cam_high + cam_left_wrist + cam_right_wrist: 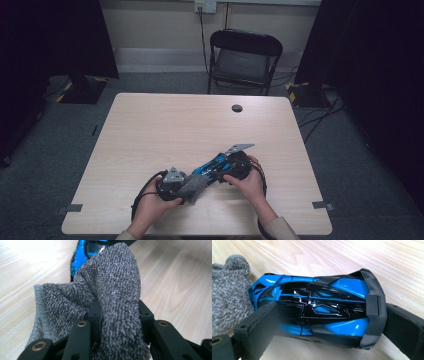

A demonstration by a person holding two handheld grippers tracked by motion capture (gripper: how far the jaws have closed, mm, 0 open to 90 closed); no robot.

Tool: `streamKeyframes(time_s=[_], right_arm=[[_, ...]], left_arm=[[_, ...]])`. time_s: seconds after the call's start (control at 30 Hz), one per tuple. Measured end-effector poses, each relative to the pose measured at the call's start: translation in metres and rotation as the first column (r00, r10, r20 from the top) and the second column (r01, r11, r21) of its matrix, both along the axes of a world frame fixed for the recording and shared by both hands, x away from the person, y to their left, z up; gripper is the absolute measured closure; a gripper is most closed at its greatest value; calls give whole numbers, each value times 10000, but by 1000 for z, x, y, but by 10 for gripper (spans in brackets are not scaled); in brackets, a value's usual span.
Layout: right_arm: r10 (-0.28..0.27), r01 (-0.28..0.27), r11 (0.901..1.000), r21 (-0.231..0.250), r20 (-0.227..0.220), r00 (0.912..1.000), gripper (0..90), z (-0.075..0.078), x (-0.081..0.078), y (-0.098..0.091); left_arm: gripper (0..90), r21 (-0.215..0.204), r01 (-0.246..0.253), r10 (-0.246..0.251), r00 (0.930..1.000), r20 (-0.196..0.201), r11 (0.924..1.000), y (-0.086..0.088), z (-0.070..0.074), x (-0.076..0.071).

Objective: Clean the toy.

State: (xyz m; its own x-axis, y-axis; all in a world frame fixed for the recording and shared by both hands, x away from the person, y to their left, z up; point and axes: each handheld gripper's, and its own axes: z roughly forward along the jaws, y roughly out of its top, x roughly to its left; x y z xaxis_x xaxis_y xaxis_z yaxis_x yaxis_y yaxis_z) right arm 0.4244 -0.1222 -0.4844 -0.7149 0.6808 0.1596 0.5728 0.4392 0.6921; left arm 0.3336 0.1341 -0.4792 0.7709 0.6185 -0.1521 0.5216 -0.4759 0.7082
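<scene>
A grey terry cloth point(112, 285) is bunched between the jaws of my left gripper point(120, 315), which is shut on it. A blue and black toy car point(319, 302) lies across my right gripper point(330, 317). One jaw rests against the car's side near the nose and the other against its rear wing. In the high view both hands meet near the table's front edge. There the left gripper point(186, 189) holds the cloth point(195, 186) up against the nose of the car point(209, 168), which sits in the right gripper point(216, 170).
The light wooden table point(165, 125) stretches bare behind the hands, with a round cable hole point(237, 108) near its far edge. A black folding chair point(244, 60) stands beyond it. Black stands and cables sit on the floor at either side.
</scene>
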Motion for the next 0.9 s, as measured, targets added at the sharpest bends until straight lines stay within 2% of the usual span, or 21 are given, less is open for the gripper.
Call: streamKeyframes(time_s=[0.1,0.13,0.2,0.27,0.3,0.43,0.47,0.53,0.6,0.77,0.87,0.9], right_arm=[[-20,21,10000,33,-18,10000,34,0,0,0],[-16,16,10000,36,-6,10000,35,0,0,0],[-32,32,10000,35,-1,10000,37,0,0,0],[-4,4,10000,71,-8,10000,38,-1,0,0],[-4,4,10000,71,-8,10000,38,-1,0,0],[26,-25,10000,92,-20,10000,39,-1,0,-1],[42,-42,10000,91,-16,10000,39,-1,0,-1],[31,-31,10000,94,-30,10000,39,-1,0,-1],[31,-31,10000,86,-29,10000,41,-1,0,-1],[18,-17,10000,96,-29,10000,42,-1,0,-1],[40,-40,9999,105,-37,10000,41,-1,0,-1],[35,-35,9999,108,-39,10000,41,-1,0,-1]], left_arm=[[650,-41,20,-20,10000,1,10000,0,0,0],[644,-74,-185,186,9998,120,9998,1,0,0],[539,-116,-472,475,9984,311,9988,3,0,3],[356,-287,-744,755,9963,415,9968,6,2,5],[356,-344,-723,736,9965,399,9968,6,3,6],[300,-877,-519,625,9904,1233,9948,3,7,9],[301,-968,-482,604,9900,1276,9941,1,6,9],[357,-619,-393,465,9918,1191,9973,-2,1,11],[384,-577,-378,440,9929,1107,9976,-4,-4,12],[581,-387,-33,66,9964,842,9992,-1,-5,9],[642,-600,252,-229,9990,392,9979,-1,-4,6],[653,-632,414,-391,9985,371,9971,-2,-4,5]])
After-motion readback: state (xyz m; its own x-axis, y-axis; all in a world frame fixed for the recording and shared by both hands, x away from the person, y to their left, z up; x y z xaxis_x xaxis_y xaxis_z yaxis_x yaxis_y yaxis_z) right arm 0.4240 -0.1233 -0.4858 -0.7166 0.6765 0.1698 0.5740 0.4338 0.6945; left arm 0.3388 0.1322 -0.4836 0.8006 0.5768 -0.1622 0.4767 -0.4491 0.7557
